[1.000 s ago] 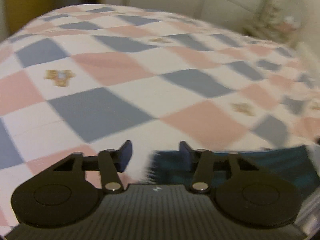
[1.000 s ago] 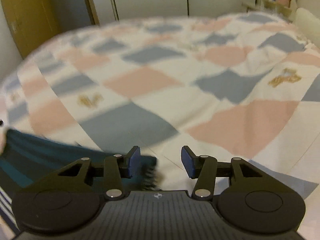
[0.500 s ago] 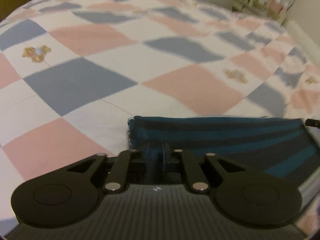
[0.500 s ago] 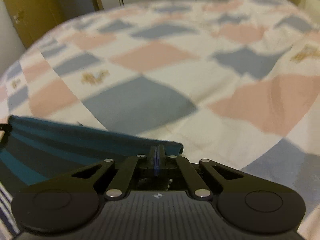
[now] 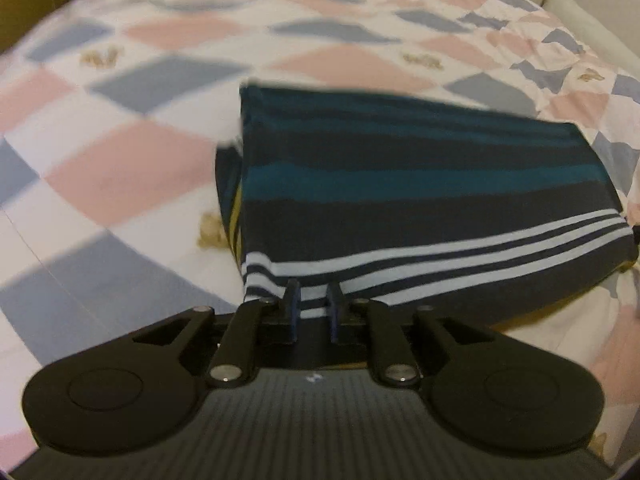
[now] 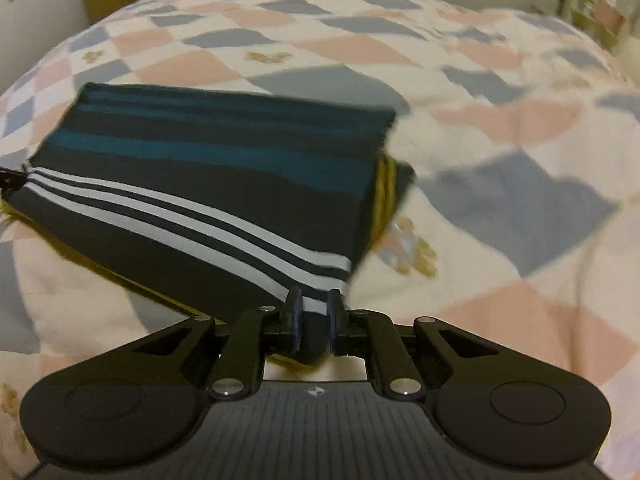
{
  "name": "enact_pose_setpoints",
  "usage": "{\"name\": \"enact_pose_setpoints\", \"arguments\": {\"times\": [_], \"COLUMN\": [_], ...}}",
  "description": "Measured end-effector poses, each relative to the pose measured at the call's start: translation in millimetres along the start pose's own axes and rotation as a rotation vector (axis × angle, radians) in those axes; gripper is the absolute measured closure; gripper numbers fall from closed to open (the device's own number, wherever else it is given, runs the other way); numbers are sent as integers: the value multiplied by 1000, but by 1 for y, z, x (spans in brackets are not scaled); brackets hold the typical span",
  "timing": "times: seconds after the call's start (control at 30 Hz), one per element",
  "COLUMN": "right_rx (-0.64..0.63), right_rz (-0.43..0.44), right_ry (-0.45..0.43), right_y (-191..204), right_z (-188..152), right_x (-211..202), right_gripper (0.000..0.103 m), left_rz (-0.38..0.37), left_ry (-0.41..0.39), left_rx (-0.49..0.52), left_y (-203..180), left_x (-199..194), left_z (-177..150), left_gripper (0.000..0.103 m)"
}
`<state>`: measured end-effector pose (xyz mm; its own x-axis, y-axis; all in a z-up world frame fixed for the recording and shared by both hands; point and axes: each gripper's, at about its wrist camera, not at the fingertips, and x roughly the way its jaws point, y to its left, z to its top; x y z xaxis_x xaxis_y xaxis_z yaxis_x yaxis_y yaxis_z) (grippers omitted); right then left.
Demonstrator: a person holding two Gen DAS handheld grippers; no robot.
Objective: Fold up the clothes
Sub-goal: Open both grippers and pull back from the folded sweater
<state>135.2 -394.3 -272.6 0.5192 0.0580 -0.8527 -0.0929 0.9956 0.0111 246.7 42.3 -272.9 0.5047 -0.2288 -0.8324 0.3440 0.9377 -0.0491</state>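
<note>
Striped navy-teal garment (image 5: 420,184) is lying folded on checked bed quilt (image 5: 132,160) | left tongs (image 5: 314,306) and right tongs (image 6: 313,312) are each clenching a near corner | open quilt all round

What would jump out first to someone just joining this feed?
The dark striped garment, with teal and white bands, folded over in the middle of the checked pink-and-grey bedspread. The left gripper and the right gripper each pinch a near corner of it; the right's jaws are opening.

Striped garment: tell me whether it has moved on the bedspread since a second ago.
Yes. The striped garment now lies farther up the checked bedspread, away from the cameras, its near edge folded over.
</note>
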Motion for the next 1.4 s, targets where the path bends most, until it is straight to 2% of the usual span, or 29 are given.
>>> {"name": "enact_pose_setpoints", "arguments": {"times": [0.07, 0.17, 0.3, 0.43, 0.5, 0.57, 0.63, 0.67, 0.73, 0.83, 0.9, 1.0, 1.4], "right_rx": [26, 6, 35, 113, 142, 183, 223, 238, 271, 283, 285, 294, 359], "right_rz": [10, 51, 72, 117, 146, 176, 202, 209, 223, 236, 238, 238, 176], "right_ry": [-67, -150, -20, -108, -134, -153, -160, -161, -151, -152, -164, -181, -188], "right_y": [-2, 3, -1, -7, -8, -11, -9, -8, -4, 2, 6, 9, 39], "right_z": [3, 1, -7, 6, 11, 15, 15, 13, 11, 8, 7, 6, -12], "right_x": [-18, -38, 4, -32, -54, -73, -90, -98, -111, -135, -150, -168, -205], "right_gripper": [91, 91, 88, 85, 76, 66, 52, 49, 33, 28, 24, 23, 23], "left_rz": [-4, 26, 77, 127, 156, 185, 215, 229, 242, 256, 263, 269, 203], "left_ry": [-38, -5, -6, -12, -10, -1, 7, 9, 11, -2, -1, 6, 10], "left_rx": [34, 49, 25, 53, 43, 18, -14, -29, -48, -77, -79, -75, -37], "left_y": [-9, -12, -18, -47, -64, -82, -97, -104, -115, -127, -133, -138, -135], "left_x": [-14, 0, -3, -51, -76, -101, -123, -134, -154, -182, -193, -205, -229], "left_z": [-3, -13, -4, 5, 9, 12, 15, 16, 18, 20, 21, 23, 10], "left_gripper": [91, 90, 91, 90, 86, 68, 60, 59, 54, 40, 40, 40, 39]}}
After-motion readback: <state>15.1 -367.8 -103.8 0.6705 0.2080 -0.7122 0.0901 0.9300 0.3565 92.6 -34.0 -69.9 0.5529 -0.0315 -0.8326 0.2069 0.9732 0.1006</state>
